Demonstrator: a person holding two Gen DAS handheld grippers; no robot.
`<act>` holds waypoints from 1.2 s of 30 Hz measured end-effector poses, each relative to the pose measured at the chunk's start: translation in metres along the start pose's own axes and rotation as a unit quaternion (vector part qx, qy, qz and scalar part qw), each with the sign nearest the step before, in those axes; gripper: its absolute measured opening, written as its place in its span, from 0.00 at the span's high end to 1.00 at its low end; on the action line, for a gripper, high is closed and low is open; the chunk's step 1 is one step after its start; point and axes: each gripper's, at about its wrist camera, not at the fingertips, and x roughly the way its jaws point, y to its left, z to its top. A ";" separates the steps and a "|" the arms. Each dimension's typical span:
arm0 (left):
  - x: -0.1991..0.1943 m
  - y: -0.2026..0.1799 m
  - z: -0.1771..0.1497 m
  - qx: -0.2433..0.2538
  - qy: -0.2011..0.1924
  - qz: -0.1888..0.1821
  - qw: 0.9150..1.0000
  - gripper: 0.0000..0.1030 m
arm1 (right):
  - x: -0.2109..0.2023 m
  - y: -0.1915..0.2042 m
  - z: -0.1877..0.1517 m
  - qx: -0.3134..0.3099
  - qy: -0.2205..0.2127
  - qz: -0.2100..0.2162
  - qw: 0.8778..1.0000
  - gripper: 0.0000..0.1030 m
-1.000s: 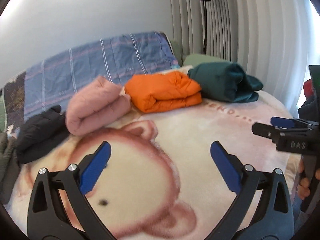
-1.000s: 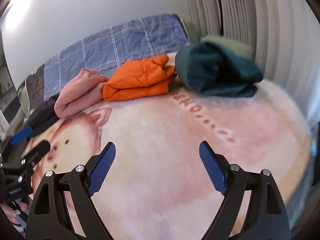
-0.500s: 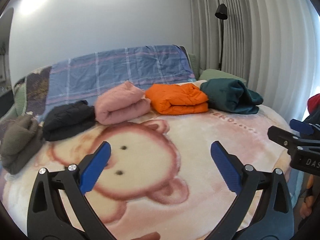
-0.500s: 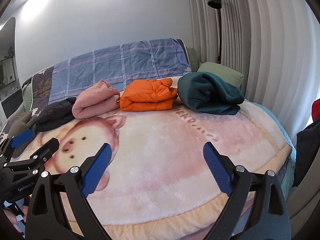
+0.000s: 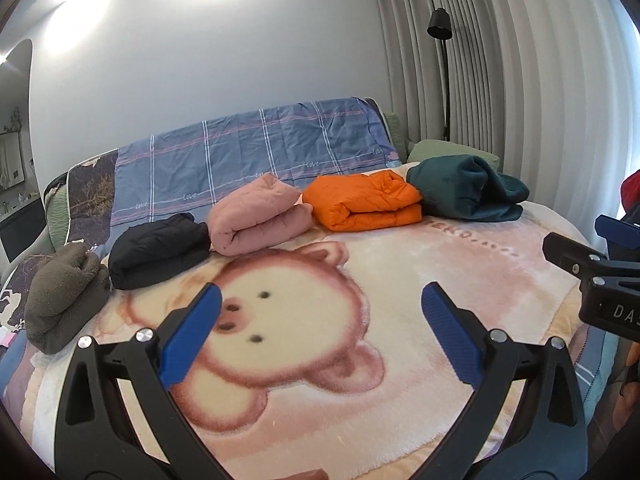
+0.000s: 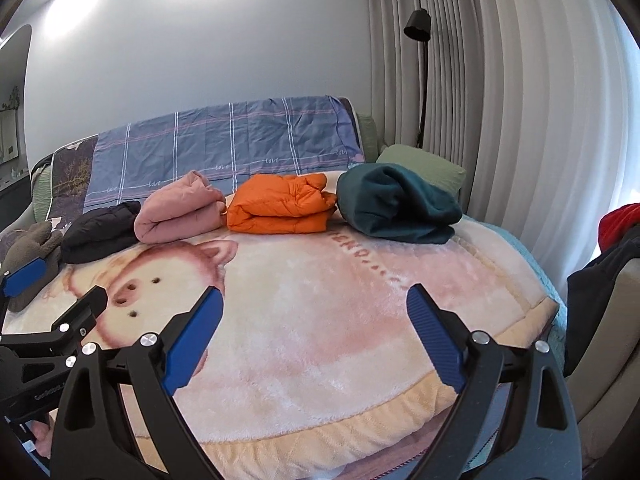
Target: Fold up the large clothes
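**Grippers idle above the bed, next garment to be fetched**

Jaws of the left gripper [image 5: 320, 330] stand spread wide with nothing between them, poised over the pig-print blanket [image 5: 400, 280]. The right gripper [image 6: 314, 330] is just as wide and just as empty, above the same blanket and nearer its yellow-edged foot. Each tool shows at the edge of the other's view, so the two are held side by side.

Taking the blanket as the landmark: along its far edge, against the plaid headboard cover [image 5: 256, 156], lies a row of folded garments. From the left end these are an olive fleece [image 5: 60, 292], a black puffer jacket [image 5: 156, 250], a pink quilted jacket [image 5: 256, 216], an orange puffer jacket [image 5: 364, 202] and a dark green fleece [image 5: 464, 192], each touching or just beside its neighbour. Blanket centre is bare. Off its right side, dark and red clothes [image 6: 616, 240] are heaped on what looks like a chair.

By my reading, the step in hand is fetching another garment from that heap. To do it well, pinch it at the shoulders or collar, one gripper to each side, and lay it flat on the bare centre, clear of the finished row, smoothing bulky padding before the first fold.
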 end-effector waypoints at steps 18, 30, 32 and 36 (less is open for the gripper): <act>-0.012 0.015 -0.005 -0.023 0.003 -0.023 0.999 0.02 | -0.008 0.016 -0.002 -0.017 -0.010 -0.010 1.000 0.09; -0.003 0.016 -0.010 -0.028 0.023 -0.037 0.999 0.02 | 0.001 0.012 -0.007 -0.013 0.004 -0.013 1.000 0.09; -0.001 0.014 -0.010 -0.027 0.025 -0.038 0.999 0.02 | 0.001 0.011 -0.008 -0.014 0.003 -0.017 1.000 0.09; 0.001 0.013 -0.010 -0.025 0.028 -0.039 0.999 0.02 | 0.000 0.013 -0.009 -0.021 -0.001 -0.021 1.000 0.09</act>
